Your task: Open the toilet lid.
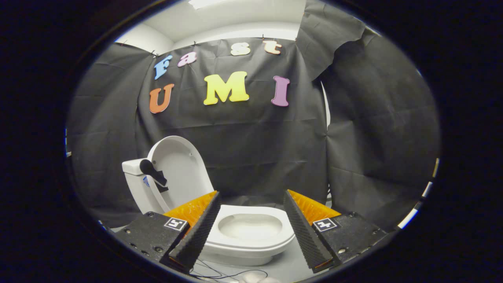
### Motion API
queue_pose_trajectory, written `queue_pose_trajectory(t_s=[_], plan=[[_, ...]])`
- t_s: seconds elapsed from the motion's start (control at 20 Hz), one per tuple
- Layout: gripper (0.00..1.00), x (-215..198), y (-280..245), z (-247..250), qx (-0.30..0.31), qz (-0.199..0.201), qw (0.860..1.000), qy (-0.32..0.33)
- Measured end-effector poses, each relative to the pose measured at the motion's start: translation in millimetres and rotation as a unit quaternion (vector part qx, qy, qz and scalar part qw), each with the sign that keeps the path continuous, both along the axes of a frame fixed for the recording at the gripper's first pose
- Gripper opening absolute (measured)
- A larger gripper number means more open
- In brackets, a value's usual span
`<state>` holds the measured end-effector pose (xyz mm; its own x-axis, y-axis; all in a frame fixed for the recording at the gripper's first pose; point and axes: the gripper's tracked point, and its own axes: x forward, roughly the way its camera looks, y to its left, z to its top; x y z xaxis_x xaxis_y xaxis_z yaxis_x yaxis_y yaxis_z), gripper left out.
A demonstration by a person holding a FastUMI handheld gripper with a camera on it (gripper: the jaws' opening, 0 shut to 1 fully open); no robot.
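toilet lid (pixel 178 169) stands raised against tank (pixel 135 184); gripper (pixel 251 204) jaws apart, holding nothing.

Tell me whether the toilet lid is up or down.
Up. The lid stands raised against the tank, leaving the bowl uncovered beyond the open gripper.

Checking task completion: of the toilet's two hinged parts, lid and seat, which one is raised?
The lid is raised, standing upright against the tank. The seat lies flat on the bowl, seen between the open gripper fingers, which hold nothing.
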<state>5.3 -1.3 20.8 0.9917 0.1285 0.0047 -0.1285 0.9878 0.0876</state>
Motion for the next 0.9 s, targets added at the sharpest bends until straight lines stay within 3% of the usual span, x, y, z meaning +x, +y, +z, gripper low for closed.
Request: queue_pose_trajectory(t_s=[0.9], plan=[[1.0,-1.4,-6.9,1.6,0.01,-0.01,1.0,0.008]])
